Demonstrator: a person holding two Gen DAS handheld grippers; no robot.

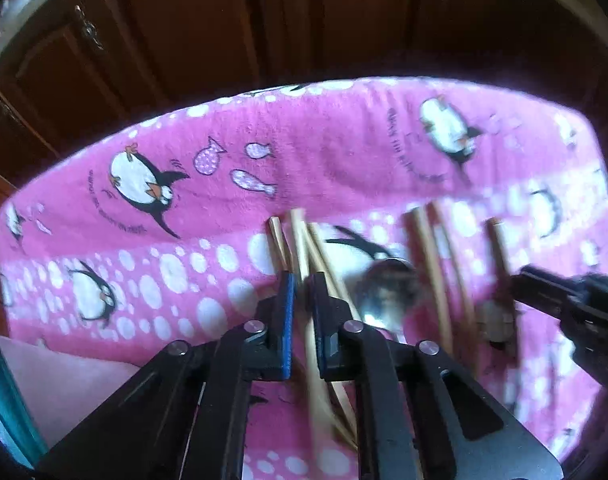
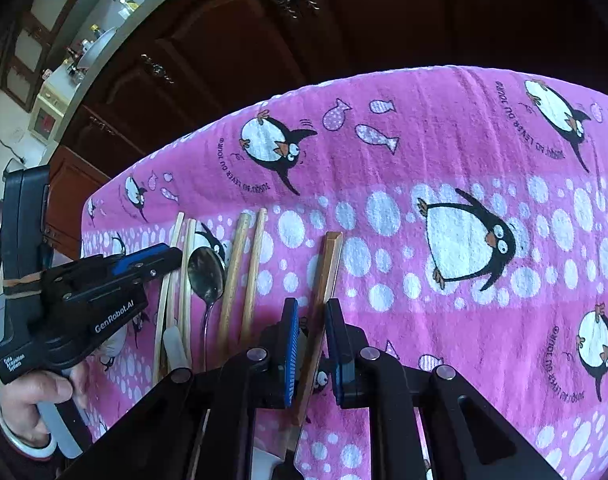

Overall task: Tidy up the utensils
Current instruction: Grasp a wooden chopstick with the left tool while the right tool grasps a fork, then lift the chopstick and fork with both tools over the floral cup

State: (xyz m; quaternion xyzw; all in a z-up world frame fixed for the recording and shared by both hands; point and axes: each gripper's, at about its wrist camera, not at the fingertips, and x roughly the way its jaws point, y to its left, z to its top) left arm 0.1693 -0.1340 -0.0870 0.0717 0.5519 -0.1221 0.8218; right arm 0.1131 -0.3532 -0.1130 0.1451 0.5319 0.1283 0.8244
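On the pink towel [image 2: 464, 152], beside the steel spoon [image 2: 206, 270], light, stiff, slippery utensils are lying: the right hand-held gripper [image 2: 312, 354] is pinching a knife handle [image 2: 324, 272] midway; the left hand-held gripper [image 1: 302, 320] is clamping pale chopsticks [image 1: 301, 240].
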